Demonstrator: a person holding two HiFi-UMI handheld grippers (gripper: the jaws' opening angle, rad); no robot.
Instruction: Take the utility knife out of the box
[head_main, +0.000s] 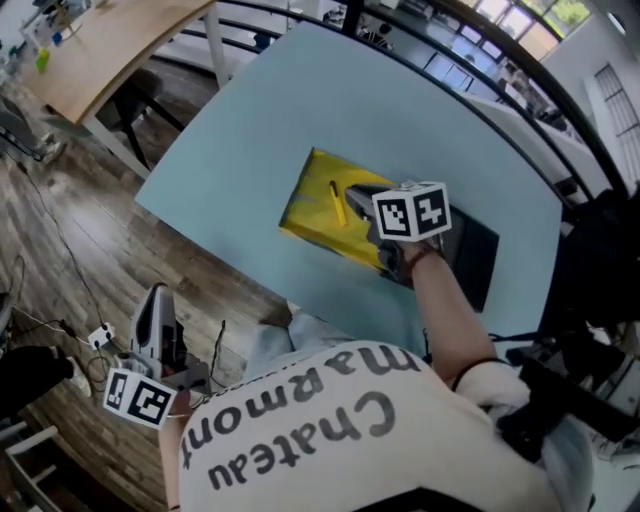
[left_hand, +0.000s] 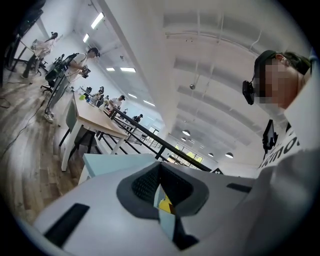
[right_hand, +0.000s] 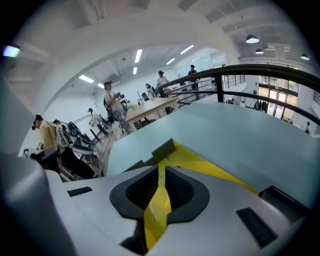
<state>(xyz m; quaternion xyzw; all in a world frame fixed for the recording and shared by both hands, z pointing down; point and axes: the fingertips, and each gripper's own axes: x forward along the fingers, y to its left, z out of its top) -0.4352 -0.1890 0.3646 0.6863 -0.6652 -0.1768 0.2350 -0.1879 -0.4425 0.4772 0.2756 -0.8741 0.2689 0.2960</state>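
An open yellow box (head_main: 318, 208) lies on the light blue table (head_main: 400, 110), and a slim yellow utility knife (head_main: 337, 203) rests inside it. A black panel (head_main: 472, 258), maybe the lid, lies at the box's right. My right gripper (head_main: 392, 252) hovers over the box's right end with its jaws shut and empty. In the right gripper view the right gripper (right_hand: 159, 187) shows only a yellow strip of the box (right_hand: 210, 167) through the slit. My left gripper (head_main: 152, 350) hangs low off the table's near-left side, also shut. The left gripper (left_hand: 160, 192) points up toward the ceiling.
A wooden desk (head_main: 110, 45) stands at the far left on a wood floor with cables (head_main: 95, 335). Dark equipment (head_main: 580, 390) sits at the right. A black railing (right_hand: 260, 70) runs behind the table, and people stand in the background.
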